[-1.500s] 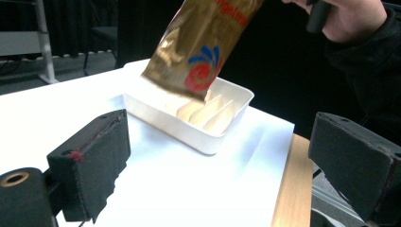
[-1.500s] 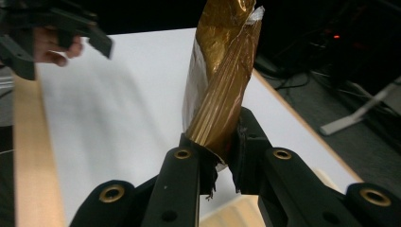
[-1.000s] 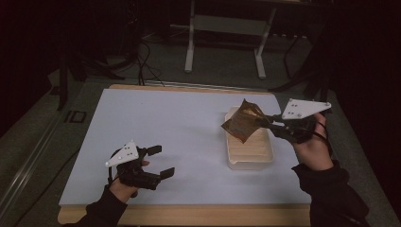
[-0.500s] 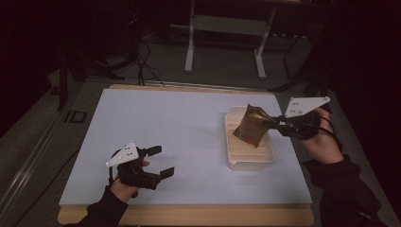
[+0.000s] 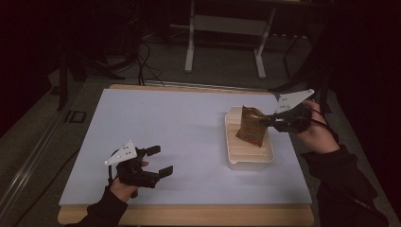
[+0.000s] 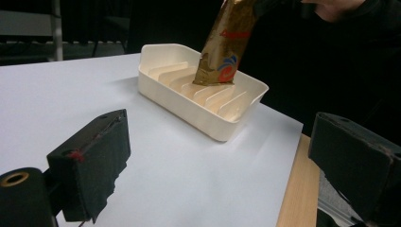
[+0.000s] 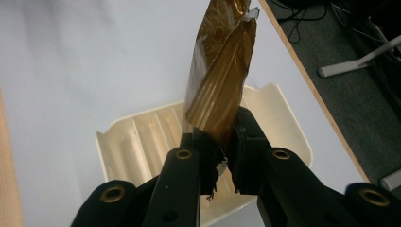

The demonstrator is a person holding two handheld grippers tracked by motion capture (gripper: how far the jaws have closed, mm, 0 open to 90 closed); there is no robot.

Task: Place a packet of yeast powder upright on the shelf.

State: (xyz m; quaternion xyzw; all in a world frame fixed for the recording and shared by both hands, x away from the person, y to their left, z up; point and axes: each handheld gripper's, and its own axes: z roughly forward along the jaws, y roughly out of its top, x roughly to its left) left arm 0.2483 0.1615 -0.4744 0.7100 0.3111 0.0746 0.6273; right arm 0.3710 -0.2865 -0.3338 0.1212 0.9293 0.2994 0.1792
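While the white tray (image 5: 231, 158) sat on the table (image 5: 156, 123), the gold pouch (image 5: 250, 126) hung w/ lower end inside it, pinched at its top edge by right gripper (image 5: 270, 122). Pouch looked light, crinkly, slippery foil; best held at the seam. Left gripper (image 5: 158, 161) was wide, well apart from tray.

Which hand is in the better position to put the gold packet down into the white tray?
Right. The right gripper is shut on the gold packet above the white tray; the left gripper is open, far away.

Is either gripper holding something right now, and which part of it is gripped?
The right gripper pinches a gold snack packet by one end, over the white tray. The left gripper is open, holding nothing.
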